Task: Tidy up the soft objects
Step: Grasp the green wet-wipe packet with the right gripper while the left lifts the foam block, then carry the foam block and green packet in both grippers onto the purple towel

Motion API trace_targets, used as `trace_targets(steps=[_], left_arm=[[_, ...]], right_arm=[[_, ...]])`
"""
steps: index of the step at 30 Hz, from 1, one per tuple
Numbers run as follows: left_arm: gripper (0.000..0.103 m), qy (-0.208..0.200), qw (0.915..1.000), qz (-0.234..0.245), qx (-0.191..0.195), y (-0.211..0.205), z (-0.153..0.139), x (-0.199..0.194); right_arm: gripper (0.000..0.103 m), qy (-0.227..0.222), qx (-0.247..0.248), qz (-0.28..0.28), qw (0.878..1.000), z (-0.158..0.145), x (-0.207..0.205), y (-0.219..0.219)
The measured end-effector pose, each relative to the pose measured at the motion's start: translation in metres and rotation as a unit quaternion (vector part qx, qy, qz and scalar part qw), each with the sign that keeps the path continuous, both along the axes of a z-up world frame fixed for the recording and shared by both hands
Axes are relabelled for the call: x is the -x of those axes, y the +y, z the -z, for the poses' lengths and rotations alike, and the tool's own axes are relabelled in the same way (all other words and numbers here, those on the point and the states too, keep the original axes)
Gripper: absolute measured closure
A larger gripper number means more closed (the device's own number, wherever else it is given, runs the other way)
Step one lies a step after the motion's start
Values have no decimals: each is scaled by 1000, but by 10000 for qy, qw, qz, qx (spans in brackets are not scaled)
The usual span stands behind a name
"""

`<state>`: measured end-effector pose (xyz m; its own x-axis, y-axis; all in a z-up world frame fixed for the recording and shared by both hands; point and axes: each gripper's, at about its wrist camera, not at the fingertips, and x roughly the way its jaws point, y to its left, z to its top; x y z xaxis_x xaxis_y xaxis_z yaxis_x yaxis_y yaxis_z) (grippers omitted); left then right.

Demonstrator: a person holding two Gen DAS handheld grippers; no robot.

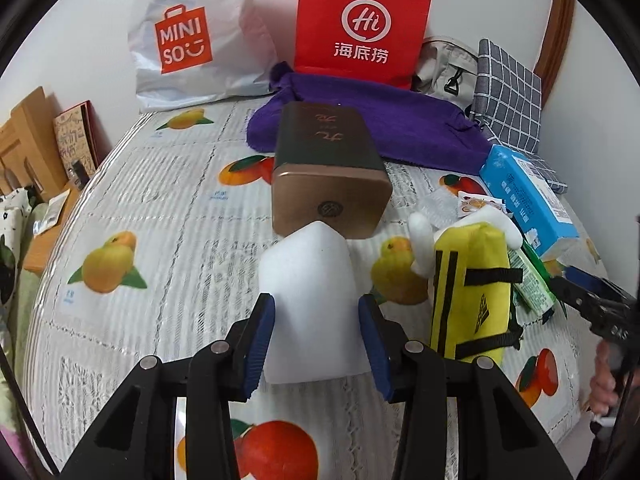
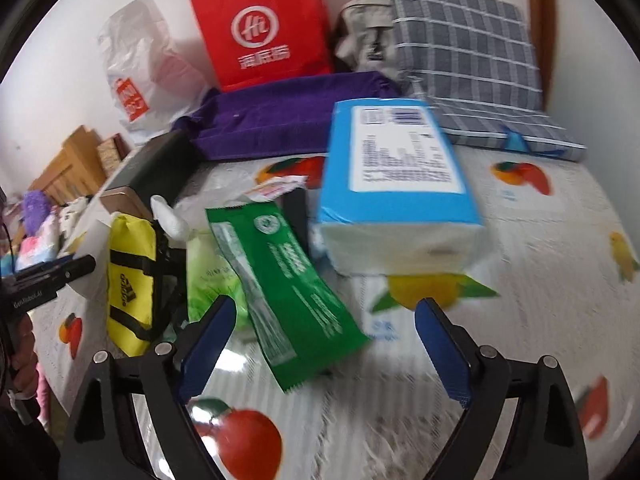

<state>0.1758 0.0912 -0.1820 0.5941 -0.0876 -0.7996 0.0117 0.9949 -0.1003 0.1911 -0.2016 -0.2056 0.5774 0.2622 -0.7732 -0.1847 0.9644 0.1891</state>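
Observation:
My left gripper (image 1: 316,312) is shut on a white foam block (image 1: 308,292), its blue pads pressed on both sides, over the fruit-print bedspread (image 1: 160,208). A yellow pouch (image 1: 472,292) lies just right of it, also in the right wrist view (image 2: 130,276). My right gripper (image 2: 320,340) is open and empty above a green packet (image 2: 284,284). A blue tissue pack (image 2: 396,184) lies beyond it, also in the left wrist view (image 1: 528,200). A purple towel (image 1: 372,124) lies at the back.
A bronze tin box (image 1: 332,176) lies just beyond the foam block. A white Miniso bag (image 1: 192,36), a red paper bag (image 1: 360,20), a grey bag (image 1: 444,64) and a plaid cushion (image 2: 472,56) stand along the wall. Wooden furniture (image 1: 28,140) is at the left.

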Motion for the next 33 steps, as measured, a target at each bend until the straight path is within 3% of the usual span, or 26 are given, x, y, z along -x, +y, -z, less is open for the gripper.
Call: trace_targets(steps=[6, 10, 12, 20, 27, 30, 33], left_arm=[[60, 14, 10000, -60, 70, 2, 0, 2], [60, 45, 9996, -125, 257, 6, 0, 4], [60, 59, 9993, -157, 345, 8, 0, 5], [60, 109, 9986, -281, 429, 14, -3, 23], [61, 264, 9926, -333, 1138, 30, 2, 39], [60, 241, 9940, -368, 1003, 25, 2, 41], [55, 192, 9979, -313, 530, 10, 1, 42]], right_arm=[[16, 211, -413, -383, 9982, 19, -26, 7], [56, 152, -770, -671, 9946, 16, -26, 7], [56, 199, -881, -686, 9935, 13, -25, 4], [56, -216, -323, -637, 9972, -17, 16, 3], [56, -303, 526, 28, 9982, -21, 55, -25], [56, -143, 768, 310, 9965, -10, 61, -38], [56, 93, 782, 528, 9955, 4, 62, -48]])
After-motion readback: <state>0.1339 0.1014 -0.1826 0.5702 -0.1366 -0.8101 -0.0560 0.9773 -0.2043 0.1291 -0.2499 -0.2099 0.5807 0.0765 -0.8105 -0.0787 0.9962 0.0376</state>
